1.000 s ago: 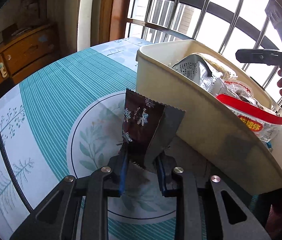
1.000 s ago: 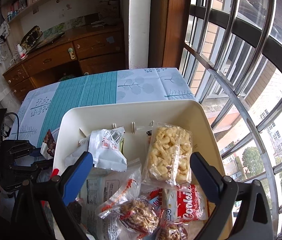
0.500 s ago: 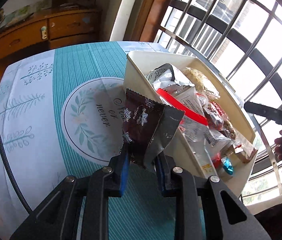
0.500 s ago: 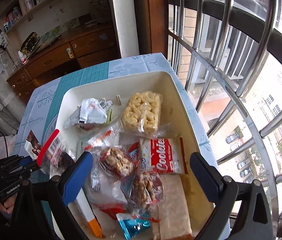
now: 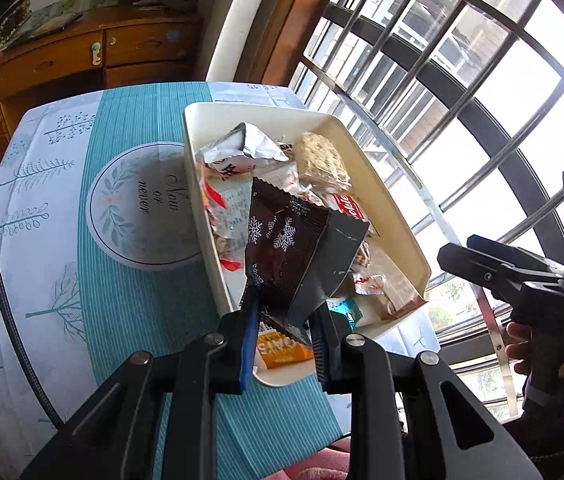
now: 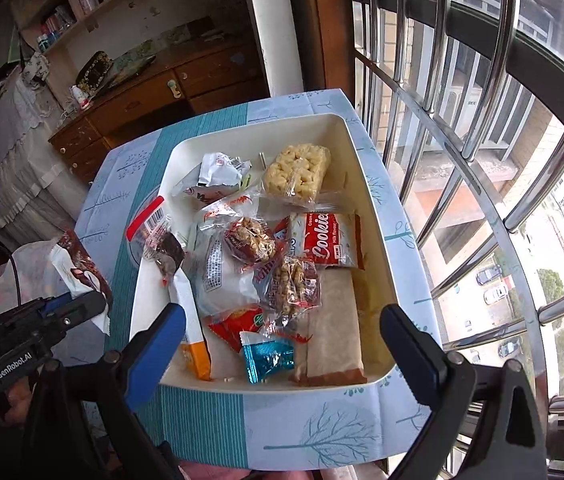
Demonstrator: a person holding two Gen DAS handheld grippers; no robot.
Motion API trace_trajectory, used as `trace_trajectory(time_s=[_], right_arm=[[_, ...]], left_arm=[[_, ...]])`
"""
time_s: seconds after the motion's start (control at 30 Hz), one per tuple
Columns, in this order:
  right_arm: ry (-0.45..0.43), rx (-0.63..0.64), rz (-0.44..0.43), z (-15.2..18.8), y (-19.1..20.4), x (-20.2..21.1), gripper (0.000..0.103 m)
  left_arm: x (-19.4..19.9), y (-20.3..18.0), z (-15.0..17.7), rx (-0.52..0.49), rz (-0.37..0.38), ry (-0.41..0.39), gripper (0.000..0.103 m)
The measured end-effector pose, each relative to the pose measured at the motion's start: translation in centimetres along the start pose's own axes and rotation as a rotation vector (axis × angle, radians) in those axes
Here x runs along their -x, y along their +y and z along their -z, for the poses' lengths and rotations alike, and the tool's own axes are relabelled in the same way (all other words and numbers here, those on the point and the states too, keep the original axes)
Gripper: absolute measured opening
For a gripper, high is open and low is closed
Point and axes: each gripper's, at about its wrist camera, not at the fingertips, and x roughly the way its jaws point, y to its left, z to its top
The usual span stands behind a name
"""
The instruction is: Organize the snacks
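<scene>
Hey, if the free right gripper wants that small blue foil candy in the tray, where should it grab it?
Grip the blue foil candy across its puffed middle, coming straight down from above. It lies flat on top near the tray's near edge, uncovered, and the right gripper already hangs open over it.

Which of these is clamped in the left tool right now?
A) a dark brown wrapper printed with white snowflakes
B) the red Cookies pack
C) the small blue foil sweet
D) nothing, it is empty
A: the left tool is shut on the dark brown snowflake wrapper, while the Cookies pack and blue foil sweet lie in the cream bin.
</scene>
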Motion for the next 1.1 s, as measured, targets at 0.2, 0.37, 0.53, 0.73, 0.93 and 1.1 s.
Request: trace_trajectory(time_s=[0.2,0.37,0.53,0.73,0.93,1.1], right_arm=[[-0.051,0.067,-0.017,-0.1,-0.9,3.3,0.098],[-0.091,0.127,-0.023,-0.1,-1.7,5.4,0.098],[-0.129,0.168,-0.024,-0.4,-2.7,6.6,0.098],[-0.158,0.180,-0.037,-1.0,-3.2,8.4,0.098],[-0.141,0.178,-0.105,-1.5,-2.5,10.3,0.099],[-0.093,0.148,-0.178,-1.3,-1.0,11.9,0.099]], left_arm=[[-0.2,-3.6,-0.4,0.035,0.001,0.010,0.022],[-0.4,-5.8,-1.1,0.041,-0.036,0.008,0.022],[-0.3,-6.4,-1.7,0.092,-0.066,0.015,0.025],[2.7,-7.3,-2.6,0.094,-0.107,-0.003,0.058],[8.2,-8.2,-2.7,0.111,-0.206,-0.046,0.073],[13.1,-9.1,-2.0,0.129,-0.305,-0.066,0.079]])
